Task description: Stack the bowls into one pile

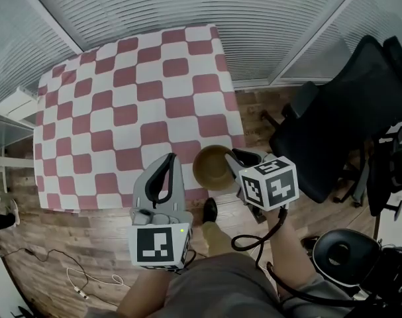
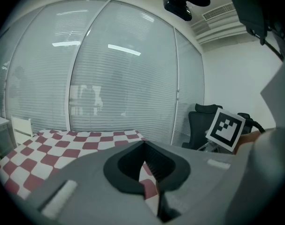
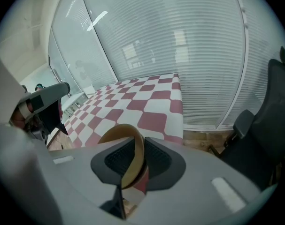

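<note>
Bowl-handling step of a stacking task. The right gripper [image 1: 236, 161] has its fingers [image 3: 154, 159] clenched on the wall of a brown bowl [image 1: 212, 167], one finger inside the rim and the other outside, as the right gripper view shows with the bowl [image 3: 118, 133] rising between them. In the head view the bowl sits over the near right corner of the counter [image 1: 121, 91], which is covered by a red-and-white chequered cloth. Whether the bowl rests on the cloth or is held just above it cannot be told.

The left gripper [image 1: 172, 160] is held beside the bowl, near it but apart. In the left gripper view its fingers [image 2: 154, 163] are drawn together to a narrow slit with nothing between them. A black office chair [image 1: 333, 131] stands on the wooden floor to the right of the counter.

Judgement: the step in hand is the carrying or placing of a single bowl. No second bowl and no pile show in any view, and the rest of the cloth is bare. The next move calls for a target bowl to be brought into sight. The held bowl should then be levelled, centred over that target, lowered until it nests, and released. The grip on one side of the wall may let the bowl tip.
</note>
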